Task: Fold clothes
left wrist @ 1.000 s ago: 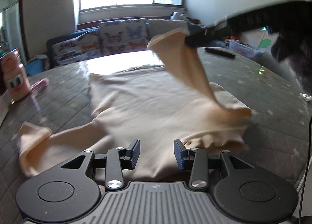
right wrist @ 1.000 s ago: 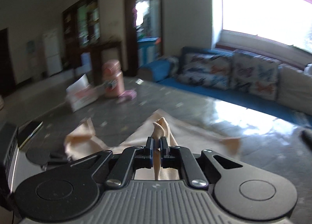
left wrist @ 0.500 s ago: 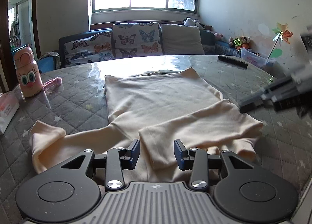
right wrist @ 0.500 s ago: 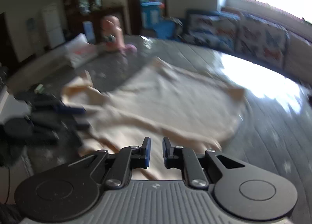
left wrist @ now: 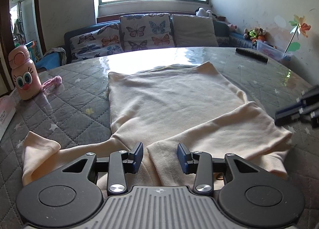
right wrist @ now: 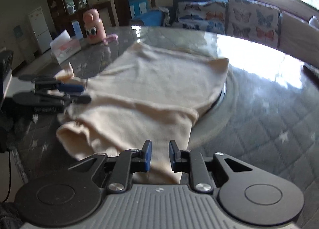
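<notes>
A cream long-sleeved top (left wrist: 169, 97) lies flat on the quilted grey table (left wrist: 69, 99). One sleeve (left wrist: 219, 135) is folded across its body; the other sleeve (left wrist: 39, 149) trails out to the left, its cuff turned over. My left gripper (left wrist: 160, 157) hovers open over the near edge of the top, at the folded sleeve's cuff. At the right edge of this view, my right gripper (left wrist: 295, 111) is off the cloth. In the right wrist view, the right gripper (right wrist: 159, 156) is open above the top (right wrist: 159, 81) near its folded sleeve (right wrist: 129, 121). The left gripper (right wrist: 75, 93) shows at the left.
A pink bottle with cartoon eyes (left wrist: 24, 73) and a tissue box (right wrist: 65, 48) stand at the table's left side, with a small pink item (left wrist: 52, 82) beside the bottle. A black remote (left wrist: 251, 54) lies far right. A sofa with butterfly cushions (left wrist: 139, 31) is beyond the table.
The right gripper carried the sleeve across the top, let it go and drew back to the right, its jaws opening wider. The left gripper stayed open in place.
</notes>
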`<state>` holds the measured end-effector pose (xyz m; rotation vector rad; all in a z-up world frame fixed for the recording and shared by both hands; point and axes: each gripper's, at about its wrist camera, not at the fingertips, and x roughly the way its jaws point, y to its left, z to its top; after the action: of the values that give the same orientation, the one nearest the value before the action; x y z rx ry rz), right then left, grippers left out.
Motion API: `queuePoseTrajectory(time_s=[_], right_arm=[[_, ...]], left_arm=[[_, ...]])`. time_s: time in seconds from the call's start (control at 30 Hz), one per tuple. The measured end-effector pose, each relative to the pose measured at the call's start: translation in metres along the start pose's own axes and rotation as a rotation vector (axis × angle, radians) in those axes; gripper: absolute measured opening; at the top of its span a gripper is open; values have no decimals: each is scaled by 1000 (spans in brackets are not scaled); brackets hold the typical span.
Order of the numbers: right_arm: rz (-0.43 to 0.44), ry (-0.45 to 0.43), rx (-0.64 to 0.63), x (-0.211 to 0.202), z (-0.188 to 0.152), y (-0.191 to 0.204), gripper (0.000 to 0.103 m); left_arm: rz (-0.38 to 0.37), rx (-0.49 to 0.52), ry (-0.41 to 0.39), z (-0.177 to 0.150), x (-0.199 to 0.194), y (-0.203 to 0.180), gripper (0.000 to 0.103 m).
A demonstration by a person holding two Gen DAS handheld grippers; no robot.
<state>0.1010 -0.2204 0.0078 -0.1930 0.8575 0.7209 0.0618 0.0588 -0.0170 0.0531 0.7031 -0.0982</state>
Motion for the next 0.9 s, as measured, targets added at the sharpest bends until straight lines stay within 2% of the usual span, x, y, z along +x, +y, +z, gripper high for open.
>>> queuePoseTrajectory(time_s=[0.13,0.17,0.2,0.27,0.37,0.47,0.63,0.73,0.9], right_arm=[[-2,-12,-5,13,9,-1,19],[-2,-14,-7,17,11,-1,19],[-2,-17,-8,20,14,-2,19],[-3,-23,-11,27,18,-2,19],[-4,-32,-15,37,25,-3,19],[-9,-29,-19,40,24,-3,19],[-27,-24,-42,42,23,1,20],[-25,-31,-76,40,26,10,29],[32,-36,-118,45,32,32,30]], left_arm=[[3,0,15,0,6,0,40],[0,-1,15,1,7,0,38],[-1,2,13,1,8,0,28],[8,10,7,2,9,-2,19],[16,16,-26,6,3,-3,16],[17,25,-68,12,0,-4,16],[36,-4,-7,7,14,7,19],[37,-23,-24,4,5,14,29],[86,-70,-61,0,-14,35,35]])
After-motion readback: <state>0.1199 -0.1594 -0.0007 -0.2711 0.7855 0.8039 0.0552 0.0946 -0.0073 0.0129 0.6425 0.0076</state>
